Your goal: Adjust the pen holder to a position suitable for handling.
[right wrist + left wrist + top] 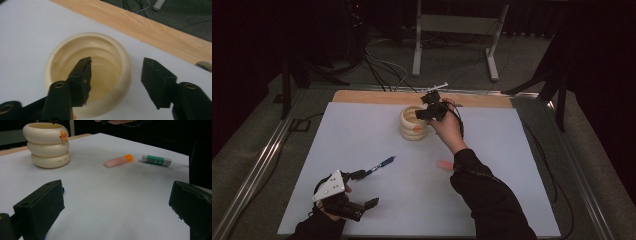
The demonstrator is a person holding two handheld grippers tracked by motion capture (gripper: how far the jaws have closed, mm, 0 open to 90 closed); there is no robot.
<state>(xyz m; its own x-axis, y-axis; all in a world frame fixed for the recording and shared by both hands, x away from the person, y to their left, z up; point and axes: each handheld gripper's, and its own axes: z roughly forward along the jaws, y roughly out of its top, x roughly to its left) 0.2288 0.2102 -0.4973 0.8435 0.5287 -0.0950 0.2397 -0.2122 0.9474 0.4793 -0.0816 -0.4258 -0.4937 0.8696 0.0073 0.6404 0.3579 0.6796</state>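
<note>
At the frame's centre top, the right tool [428, 111] straddles the cup [413, 124] rim, jaws part open, not pressing it. Lower left, the left tool [362, 189] rests wide on the worktop [492, 200], beside a pen [381, 164].

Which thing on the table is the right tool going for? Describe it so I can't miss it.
On the white sheet, near its far edge by the wooden strip, stands a cream holder shaped like three stacked rings. It is the one upright, hollow thing, with a small orange knob on its side.
</note>
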